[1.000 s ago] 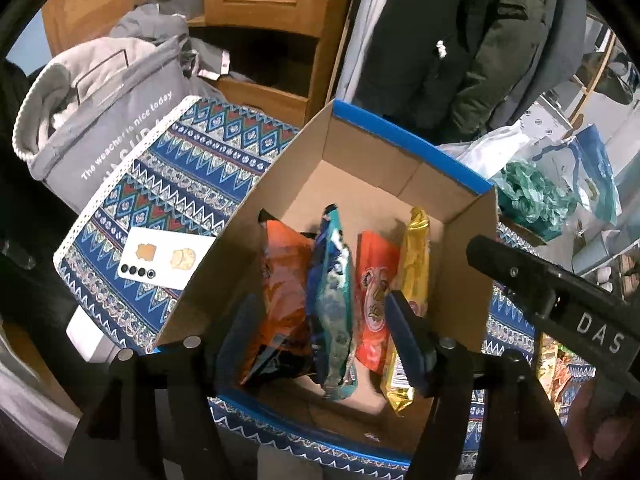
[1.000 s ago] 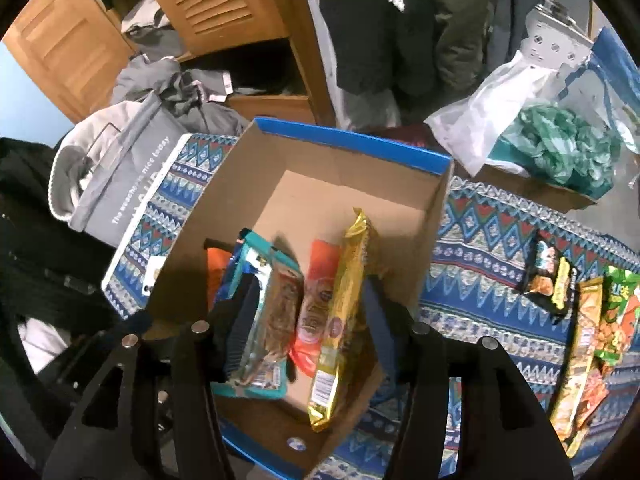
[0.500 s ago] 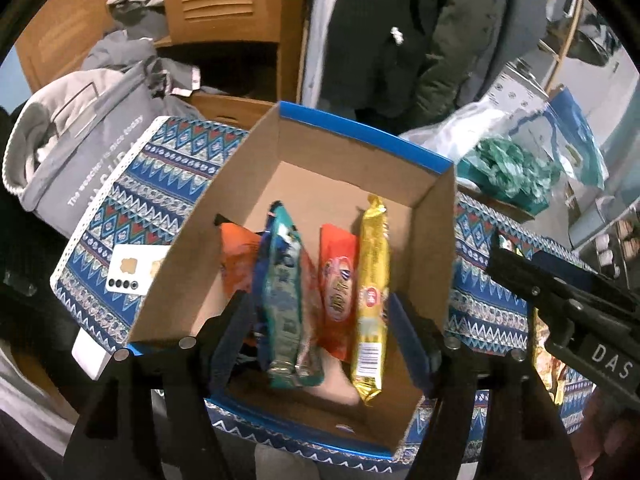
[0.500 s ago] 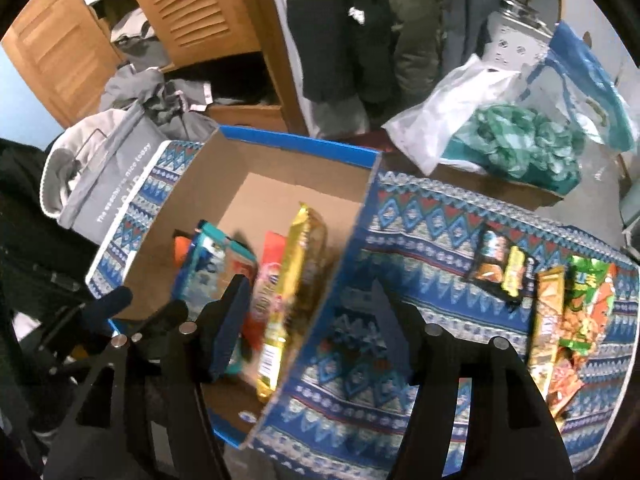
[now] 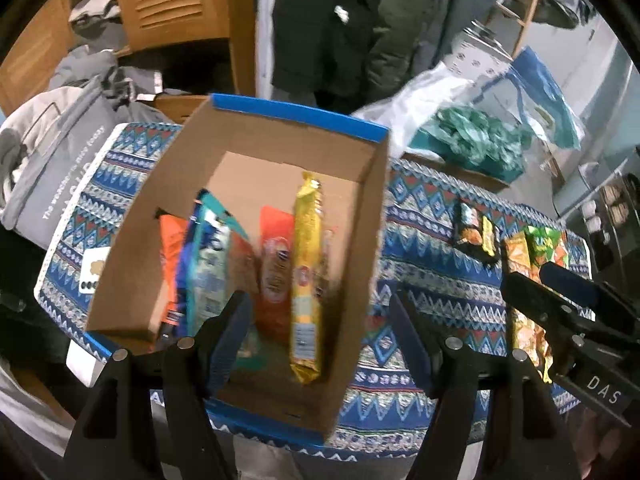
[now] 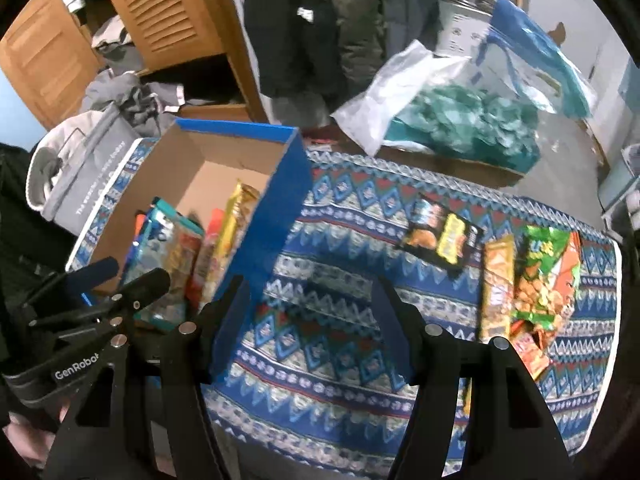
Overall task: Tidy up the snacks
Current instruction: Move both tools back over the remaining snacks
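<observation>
Four snack packets [image 5: 306, 280] stand on edge in the cardboard box [image 5: 280, 128] at the left of the patterned tablecloth [image 6: 340, 240]; about four more packets [image 6: 440, 232] lie far right. The left gripper [image 5: 320, 332] is opening and the right gripper [image 6: 310, 320] is spread, both empty. Wooden cupboards [image 6: 160, 8] stand behind.

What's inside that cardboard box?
The box holds four snack packs standing on edge: an orange pack, a teal pack, a red pack and a gold pack. Whatever lies beneath them is covered.
</observation>
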Demonstrator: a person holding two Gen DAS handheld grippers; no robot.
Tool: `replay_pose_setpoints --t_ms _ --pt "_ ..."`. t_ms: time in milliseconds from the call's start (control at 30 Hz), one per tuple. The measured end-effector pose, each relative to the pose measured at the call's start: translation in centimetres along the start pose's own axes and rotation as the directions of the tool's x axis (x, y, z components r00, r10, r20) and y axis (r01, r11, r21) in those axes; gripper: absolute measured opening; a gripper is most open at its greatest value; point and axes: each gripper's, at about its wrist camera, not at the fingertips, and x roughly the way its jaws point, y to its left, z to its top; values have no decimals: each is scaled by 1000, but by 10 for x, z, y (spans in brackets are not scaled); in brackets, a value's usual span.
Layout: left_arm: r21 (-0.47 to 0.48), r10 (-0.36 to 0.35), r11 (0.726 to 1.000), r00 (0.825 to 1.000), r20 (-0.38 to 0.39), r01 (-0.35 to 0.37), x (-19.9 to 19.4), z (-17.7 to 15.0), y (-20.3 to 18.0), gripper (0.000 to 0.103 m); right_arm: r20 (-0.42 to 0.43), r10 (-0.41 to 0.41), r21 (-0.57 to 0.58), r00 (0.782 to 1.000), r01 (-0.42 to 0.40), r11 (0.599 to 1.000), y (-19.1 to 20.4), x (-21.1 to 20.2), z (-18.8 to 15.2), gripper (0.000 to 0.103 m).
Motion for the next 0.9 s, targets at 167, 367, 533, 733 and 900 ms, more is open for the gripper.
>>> replay_pose_setpoints --t_ms 167,367,533,733,900 --pt "28 -21 999 999 -41 22 7 -7 -22 73 -5 -17 25 1000 17 1000 -23 -4 -11 64" --pt "73 -22 997 996 -85 28 19 -16 -49 73 -13 -46 58 999 47 997 -54 -7 -24 64" --pt "93 -35 995 991 -132 48 31 -21 -69 73 -29 -76 113 997 79 990 -86 -3 -35 64" --pt "129 -33 990 984 -176 56 44 -29 -95 73 -56 -110 188 992 119 975 -126 6 -50 64" --pt "159 -26 985 976 -215 61 58 -36 -113 74 -75 -147 234 986 160 959 -154 10 -64 64"
